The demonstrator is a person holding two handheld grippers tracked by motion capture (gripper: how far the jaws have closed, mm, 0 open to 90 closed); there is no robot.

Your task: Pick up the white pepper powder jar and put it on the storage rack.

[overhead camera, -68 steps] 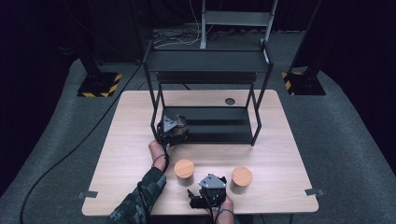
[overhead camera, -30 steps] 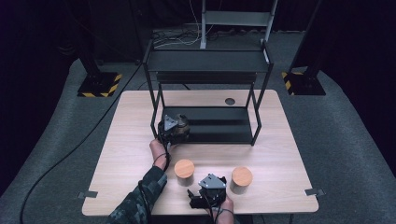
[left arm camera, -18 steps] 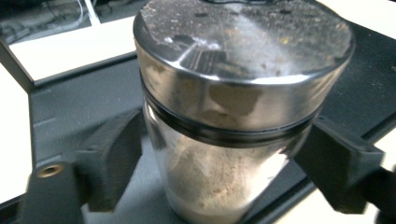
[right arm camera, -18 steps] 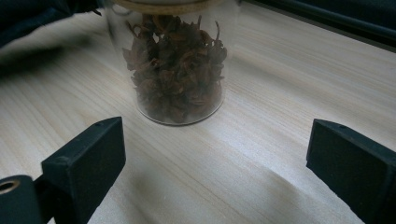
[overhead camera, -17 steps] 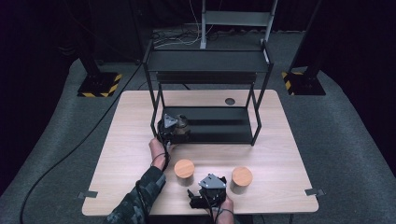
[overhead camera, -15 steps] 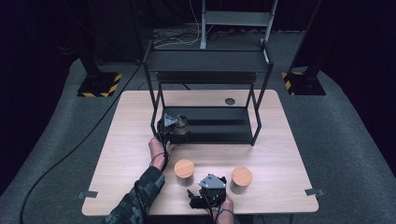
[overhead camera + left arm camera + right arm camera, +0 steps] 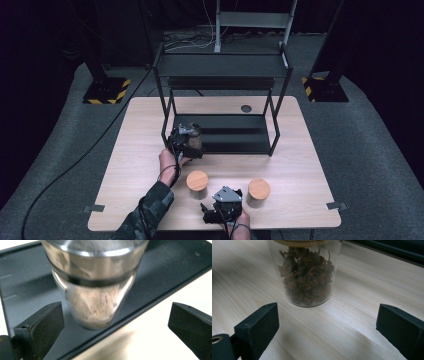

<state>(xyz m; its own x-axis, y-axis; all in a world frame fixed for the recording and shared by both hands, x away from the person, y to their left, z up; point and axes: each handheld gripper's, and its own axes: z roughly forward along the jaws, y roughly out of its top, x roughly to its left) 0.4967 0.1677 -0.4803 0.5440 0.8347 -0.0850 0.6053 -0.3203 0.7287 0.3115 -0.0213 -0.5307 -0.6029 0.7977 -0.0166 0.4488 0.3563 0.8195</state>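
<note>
**Steel-capped jar on the rack's lower shelf, my left jaws wide around it**

Steel and glass: the jar (image 7: 93, 287) with the metal lid, filled with a pale brownish powder, stands upright on the dark lower shelf (image 7: 160, 272) of the black rack (image 7: 222, 65), close to that shelf's front edge. In the high view it sits at the shelf's left end, about ten o'clock from the table's middle. My left gripper (image 7: 115, 330) has its jaws spread wide, one on each side of the jar, neither touching the glass.

Out from there, on the pale wooden table (image 7: 300, 160), two jars with wooden lids stand near the front edge: one (image 7: 197, 184) at about seven o'clock from the table's middle, the other (image 7: 259, 192) at about five. My right gripper (image 7: 223, 206) sits at six o'clock, between and just behind them. Its jaws are also wide apart and hold nothing. In the right gripper view they face a glass jar (image 7: 305, 272) of dark dried pieces, which stands apart from them on the wood.
</note>
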